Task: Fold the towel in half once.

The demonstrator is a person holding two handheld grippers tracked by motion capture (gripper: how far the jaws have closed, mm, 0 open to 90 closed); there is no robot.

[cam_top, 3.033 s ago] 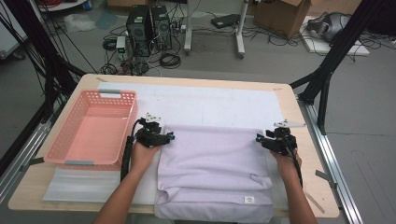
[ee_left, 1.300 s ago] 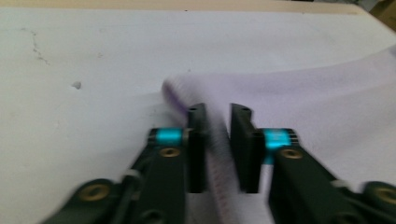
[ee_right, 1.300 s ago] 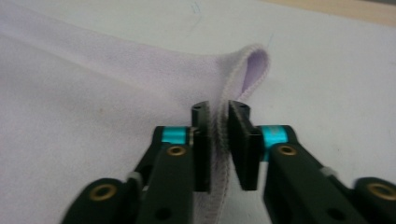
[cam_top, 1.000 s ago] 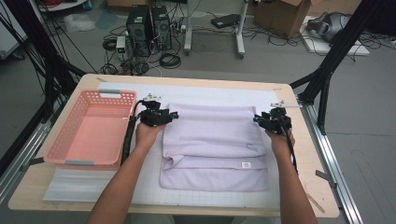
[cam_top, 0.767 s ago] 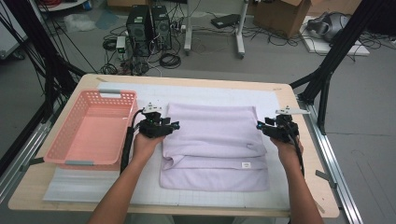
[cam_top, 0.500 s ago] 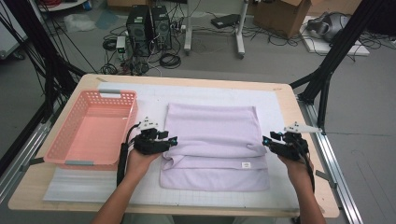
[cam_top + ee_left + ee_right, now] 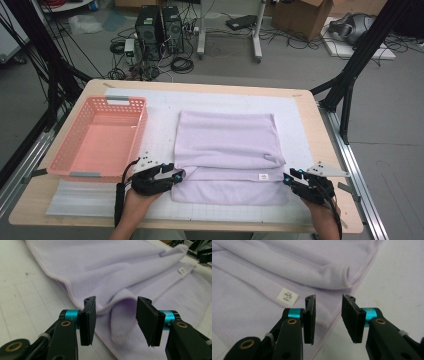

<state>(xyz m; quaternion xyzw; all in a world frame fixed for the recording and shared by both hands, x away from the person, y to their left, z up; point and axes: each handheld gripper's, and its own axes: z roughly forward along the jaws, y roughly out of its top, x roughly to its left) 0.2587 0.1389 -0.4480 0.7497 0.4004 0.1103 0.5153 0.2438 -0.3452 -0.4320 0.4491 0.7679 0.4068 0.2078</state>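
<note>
Lilac towel (image 7: 226, 145) folded, white label (image 7: 287, 295) print unreadable, left gripper (image 7: 116, 315) gaping, right gripper (image 7: 328, 315) just narrowing, clamping nothing

Evenly and brightly lit from overhead; soft shadows, no glare. High view slightly grainy. Near foreground soft in both gripper views.

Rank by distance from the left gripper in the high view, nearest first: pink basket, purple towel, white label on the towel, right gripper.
From the left gripper:
1. Purple towel, its near left edge right at the jaws.
2. Pink basket, just left and up.
3. White label, toward the towel's right side.
4. Right gripper, at the towel's right corner.
</note>
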